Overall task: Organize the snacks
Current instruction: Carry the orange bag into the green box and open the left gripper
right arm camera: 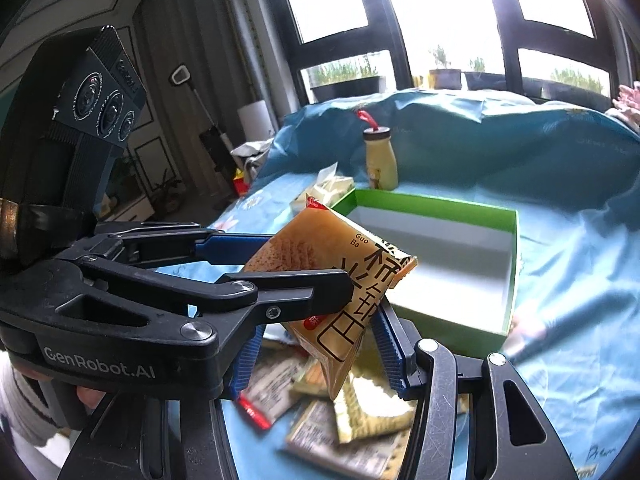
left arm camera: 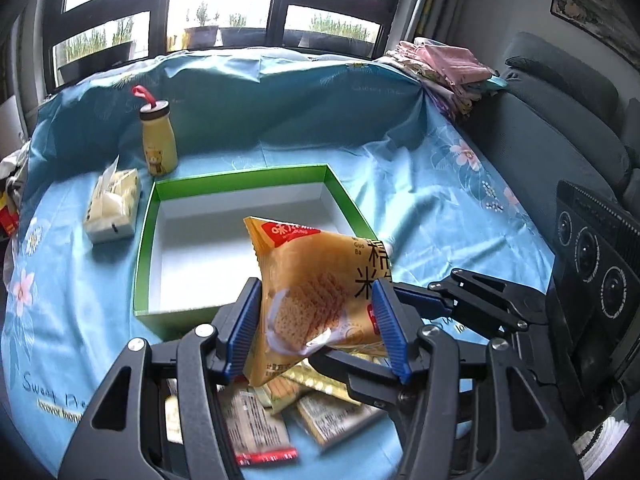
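Left wrist view
- Left tool (left arm camera: 316,330): its blue pads are pinching the orange packet (left arm camera: 312,292) by its two side edges.
- Right tool (left arm camera: 404,306): it is reaching in from the right, and one black finger is crossing under the packet's lower right corner.
- Packet: it is hanging in the air, just in front of the near wall of the green box (left arm camera: 140,264).
- Box: it is sitting open and bare inside on the blue floral cloth (left arm camera: 460,216).
- Pile (left arm camera: 280,412): several flat packets are lying on the cloth below the tools, blurred.
- Bystanders: a yellow bottle (left arm camera: 158,140) and a tissue pack (left arm camera: 114,206) are standing left of the box.

Right wrist view
- Right tool (right arm camera: 320,340): its pads are sitting on either side of the packet's (right arm camera: 320,256) lower end, apparently gripping it; the contact is partly hidden.
- Left tool (right arm camera: 308,264): it is coming in from the left and clamping the packet's middle.
- Box (right arm camera: 514,280): it is lying beyond the packet, to the right.

Handling
- Weight: probably light, an air-filled snack pouch.
- Surface: glossy film, likely slippery under the pads.
- Contents: crisp crackers, judged fragile, so hard squeezing is risking breakage.
- Grip point: the sealed flat edges or corners are looking safest.
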A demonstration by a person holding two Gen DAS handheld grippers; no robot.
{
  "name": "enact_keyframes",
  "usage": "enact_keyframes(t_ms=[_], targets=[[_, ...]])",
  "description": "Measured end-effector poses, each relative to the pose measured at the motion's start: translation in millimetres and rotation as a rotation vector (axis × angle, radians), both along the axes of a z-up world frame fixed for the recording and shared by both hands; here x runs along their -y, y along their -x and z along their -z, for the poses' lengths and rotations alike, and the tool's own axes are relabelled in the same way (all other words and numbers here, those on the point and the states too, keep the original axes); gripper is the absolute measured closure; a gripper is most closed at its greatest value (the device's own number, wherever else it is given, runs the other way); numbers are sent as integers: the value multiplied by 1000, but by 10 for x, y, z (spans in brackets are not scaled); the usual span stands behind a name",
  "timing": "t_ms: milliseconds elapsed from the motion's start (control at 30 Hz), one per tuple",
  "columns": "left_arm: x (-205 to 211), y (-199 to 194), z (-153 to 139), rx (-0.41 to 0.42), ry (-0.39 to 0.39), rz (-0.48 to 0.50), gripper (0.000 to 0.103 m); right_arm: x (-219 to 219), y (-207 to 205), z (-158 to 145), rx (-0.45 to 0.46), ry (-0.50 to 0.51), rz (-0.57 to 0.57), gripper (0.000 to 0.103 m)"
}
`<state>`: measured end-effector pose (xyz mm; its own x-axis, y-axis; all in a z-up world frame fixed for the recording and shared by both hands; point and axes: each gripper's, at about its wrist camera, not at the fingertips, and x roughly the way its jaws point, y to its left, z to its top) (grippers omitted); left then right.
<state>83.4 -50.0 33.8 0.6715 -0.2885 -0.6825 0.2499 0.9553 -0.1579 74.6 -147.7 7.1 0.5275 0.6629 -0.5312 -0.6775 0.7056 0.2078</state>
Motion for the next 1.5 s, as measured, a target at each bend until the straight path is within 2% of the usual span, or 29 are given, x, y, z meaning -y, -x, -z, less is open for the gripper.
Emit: enact_keyframes(t_ms=[233,533,867,1100,1267,1367,1467,1500], targets=[[-11,-272,8,16,-18,-6,47,-9,-285,34,0,-15,5,48],[-85,-714,195,-40,-2,-32,47,-97,-717,175,-52,4,4,48],[-143,-987,404,-98,24,-52,45,-165,-1004,397,-105,30,5,48],[-180,-1207,576,-172,49,-65,38,-235,-1179,540,-152,88,34,48],[-255,-1305,642,-213,67,-91,24,-238,-1264,595,-158,125,76,48],[-331,-1291,629,-219,71,-117,22,-182,-1272,574,-154,123,96,41],[-406,-1241,586,-229,76,-133,20,-80,-1239,529,-154,106,117,40],[-427,-1209,564,-227,76,-138,16,-35,-1213,510,-153,95,122,40]])
